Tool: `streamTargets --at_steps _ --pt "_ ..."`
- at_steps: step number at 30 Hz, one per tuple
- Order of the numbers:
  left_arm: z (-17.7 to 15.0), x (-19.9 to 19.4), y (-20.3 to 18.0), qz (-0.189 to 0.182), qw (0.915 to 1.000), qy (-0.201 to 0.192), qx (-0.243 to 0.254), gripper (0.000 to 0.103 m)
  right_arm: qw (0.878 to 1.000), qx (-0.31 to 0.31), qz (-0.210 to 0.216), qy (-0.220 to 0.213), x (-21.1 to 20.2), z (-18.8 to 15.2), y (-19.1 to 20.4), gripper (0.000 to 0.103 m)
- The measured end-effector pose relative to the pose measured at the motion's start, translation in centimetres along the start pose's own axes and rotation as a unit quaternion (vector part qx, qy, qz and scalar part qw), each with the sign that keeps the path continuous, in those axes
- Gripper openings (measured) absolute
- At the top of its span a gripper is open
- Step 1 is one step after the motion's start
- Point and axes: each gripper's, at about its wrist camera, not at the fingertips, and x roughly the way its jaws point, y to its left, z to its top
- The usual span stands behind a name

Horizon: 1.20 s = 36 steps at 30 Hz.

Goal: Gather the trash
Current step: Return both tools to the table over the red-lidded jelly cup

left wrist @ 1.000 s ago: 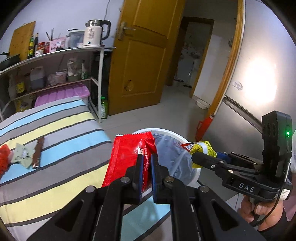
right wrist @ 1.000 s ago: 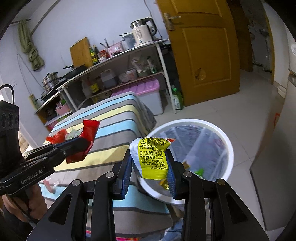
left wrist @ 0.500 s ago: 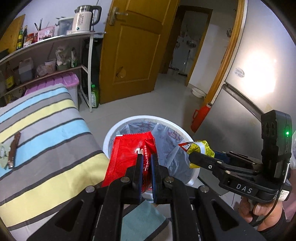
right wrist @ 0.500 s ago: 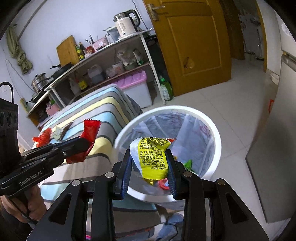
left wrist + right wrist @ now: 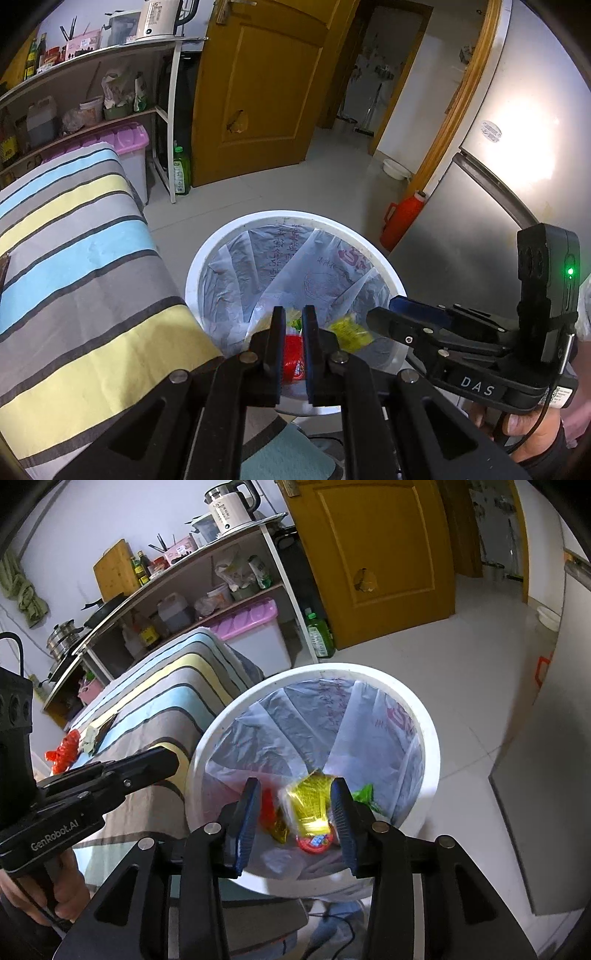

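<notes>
A white trash bin [image 5: 207, 254] with a clear liner stands beside the striped table; it also shows in the right wrist view [image 5: 432, 738]. My left gripper [image 5: 293, 317] is open and empty over the bin's near rim. A red wrapper [image 5: 293, 356] lies in the bin below it. My right gripper [image 5: 295, 794] is open over the bin. A yellow wrapper [image 5: 310, 801], blurred, is between and below its fingers, free of them; it also shows in the left wrist view [image 5: 349, 332]. More wrappers [image 5: 66, 747] lie on the table's far end.
The striped tablecloth [image 5: 85, 266] covers the table left of the bin. A shelf rack [image 5: 192, 576] with a kettle, bottles and a pink-lidded box stands behind. A wooden door [image 5: 258, 81], a fridge [image 5: 509, 155] and a red flask [image 5: 400, 221] surround the tiled floor.
Both grippers moved over the bin and opened. The red wrapper left my left gripper and the yellow wrapper left my right gripper; both have dropped into the bin.
</notes>
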Motion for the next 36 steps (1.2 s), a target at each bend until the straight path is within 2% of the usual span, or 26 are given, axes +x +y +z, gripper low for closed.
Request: streamTargets --at_steps 10,22,36 --pt "-0.4 -2.9 0.2 0.008 0.9994 -0.035 -0.002 0.010 0.999 -0.014 0.009 -0.043 -3.4 0.0 1.4 0.047" --pt "-3.6 -11.0 1.3 0.038 0.9943 -0.099 -0.016 0.010 0.990 -0.070 0.055 -0.105 -8.8 -1.5 7.5 0.047" --pt "-8.7 -18.7 4.5 0.091 0.9834 -0.150 -0.046 0.010 0.981 -0.124 0.098 -0.111 -9.8 -3.8 14.7 0.047"
